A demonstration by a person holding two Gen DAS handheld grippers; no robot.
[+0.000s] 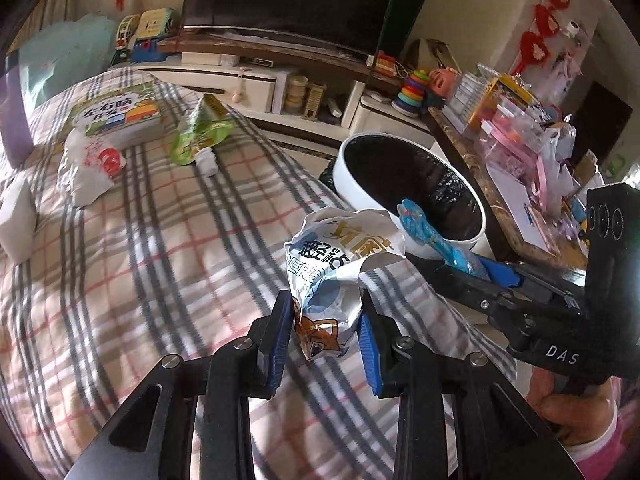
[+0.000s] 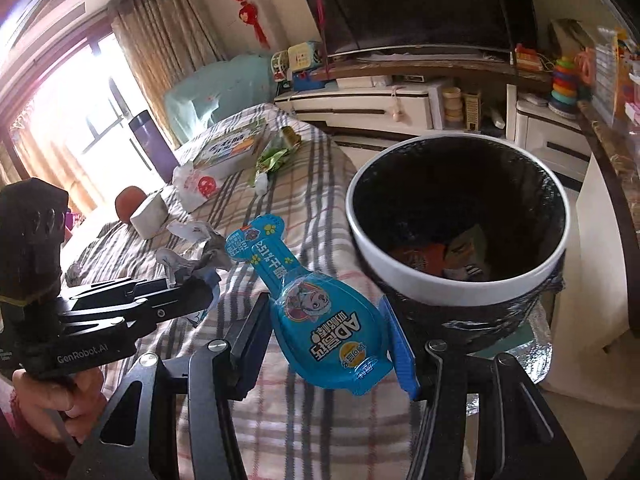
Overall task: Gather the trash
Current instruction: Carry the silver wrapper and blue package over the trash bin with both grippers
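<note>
My left gripper is shut on a crumpled white and blue snack wrapper with a cartoon fox, held above the checked blanket. My right gripper is shut on a blue spoon-shaped snack package, close to the rim of the white trash bin with a black liner. Some wrappers lie at the bin's bottom. In the left wrist view the right gripper holds the blue package over the near rim of the bin. The right wrist view shows the left gripper and its wrapper at the left.
On the blanket farther back lie a green pouch, a white plastic bag with red print, a children's book and a white block. A cluttered side table stands right of the bin. A TV cabinet runs behind.
</note>
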